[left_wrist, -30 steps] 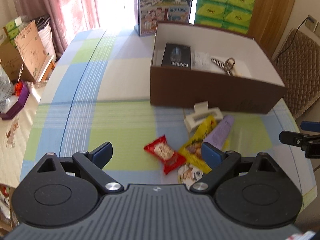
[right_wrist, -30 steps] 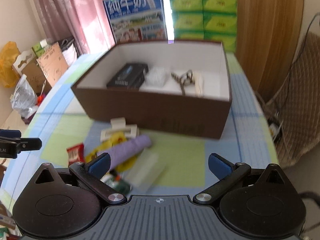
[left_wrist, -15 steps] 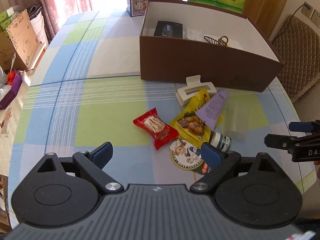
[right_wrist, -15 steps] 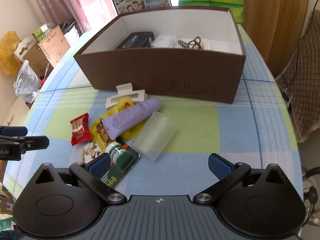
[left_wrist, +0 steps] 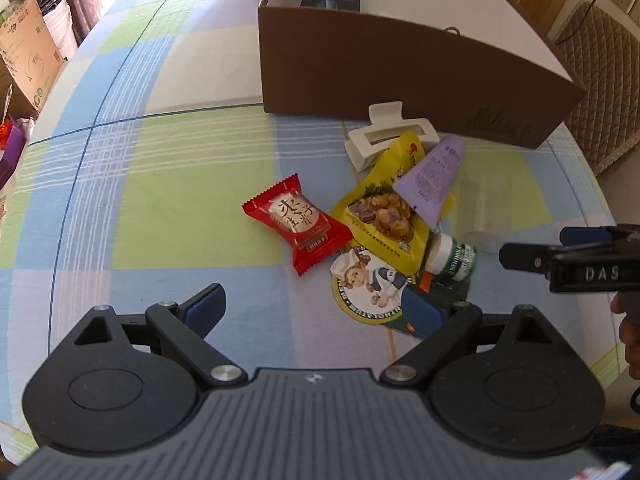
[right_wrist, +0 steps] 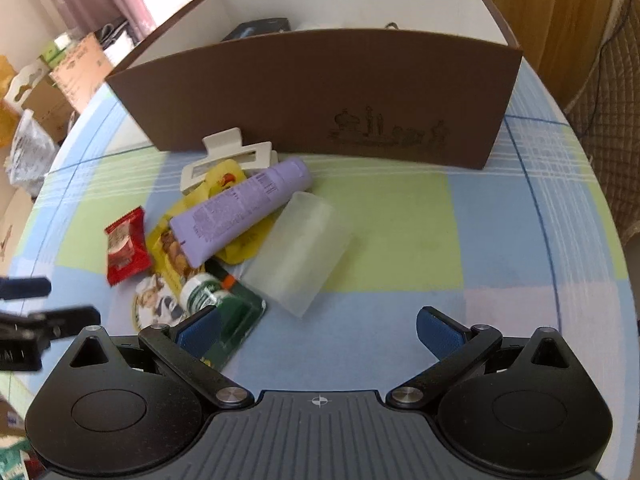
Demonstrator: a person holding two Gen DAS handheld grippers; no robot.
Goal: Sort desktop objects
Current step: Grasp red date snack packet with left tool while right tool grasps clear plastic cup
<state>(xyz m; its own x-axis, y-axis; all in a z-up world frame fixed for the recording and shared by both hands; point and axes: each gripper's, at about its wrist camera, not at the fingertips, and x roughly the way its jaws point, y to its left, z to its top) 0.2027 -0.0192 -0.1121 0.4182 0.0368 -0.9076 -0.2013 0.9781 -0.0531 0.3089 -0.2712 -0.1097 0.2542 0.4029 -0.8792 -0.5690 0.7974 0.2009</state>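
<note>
A pile lies in front of the brown box (left_wrist: 400, 68) (right_wrist: 320, 92): a red snack packet (left_wrist: 298, 222) (right_wrist: 126, 246), a yellow nut bag (left_wrist: 384, 216), a purple tube (left_wrist: 434, 178) (right_wrist: 240, 208), a white hair clip (left_wrist: 384, 136) (right_wrist: 224, 158), a small green-labelled bottle (left_wrist: 452, 254) (right_wrist: 204, 292) on a green card, and a frosted clear case (right_wrist: 300, 256). My left gripper (left_wrist: 314, 306) hangs open just short of the red packet. My right gripper (right_wrist: 318, 328) stands open near the frosted case and also shows at the right edge of the left wrist view (left_wrist: 560, 256).
The box holds a black carton (left_wrist: 330, 0) and other small items. A plaid cloth covers the table (left_wrist: 160, 184). Cardboard boxes (left_wrist: 24, 48) and bags stand off the left edge; a padded chair (left_wrist: 600, 80) is at the right.
Both grippers have dropped lower and closer to the pile, so the box's inside is now mostly hidden behind its front wall. Both stayed open.
</note>
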